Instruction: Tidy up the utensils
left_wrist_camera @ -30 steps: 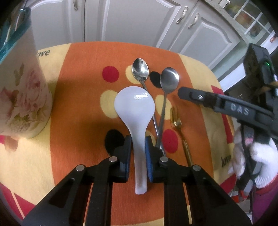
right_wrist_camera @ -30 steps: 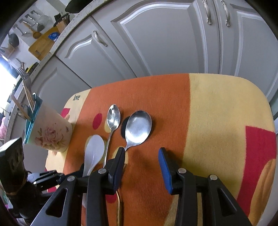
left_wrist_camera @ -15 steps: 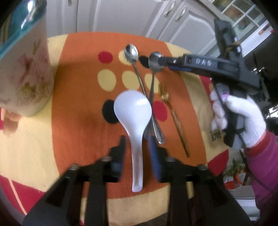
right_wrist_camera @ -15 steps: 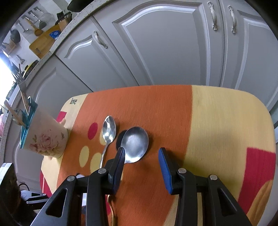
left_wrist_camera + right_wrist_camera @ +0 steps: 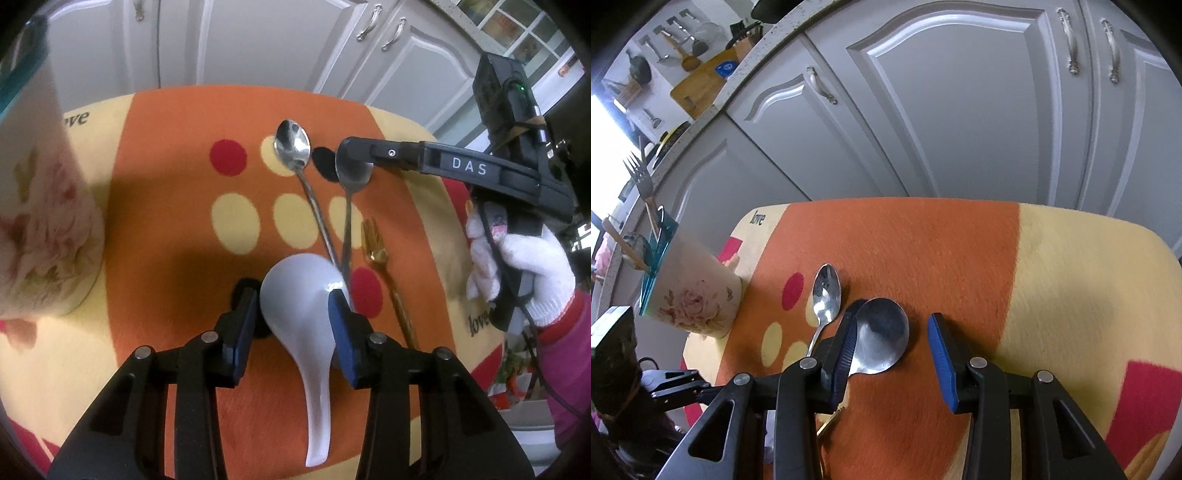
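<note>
**Utensils laid out on the orange cloth, both claws open**

Utensils lie side by side on the surface (image 5: 166, 236), which is covered by an orange and yellow cloth: a white ceramic spoon (image 5: 308, 314), a small steel spoon (image 5: 293, 147), a large steel spoon (image 5: 881, 336) and a gold fork (image 5: 376, 249).

We see the left claw (image 5: 293, 325) spread wide, its 2 blue-padded fingers flanking the white spoon's bowl; whether the pads touch it we cannot tell. The spoon rests on the cloth, handle pointing toward the camera.

Our right claw (image 5: 892, 350) is also spread apart, holding nothing, poised at the large steel spoon's bowl; its left finger overlaps the bowl's edge.

A floral cup (image 5: 694, 299) with a teal rim stands at the cloth's left edge, holding a fork (image 5: 641, 181) and a wooden-handled utensil (image 5: 622, 243).
</note>
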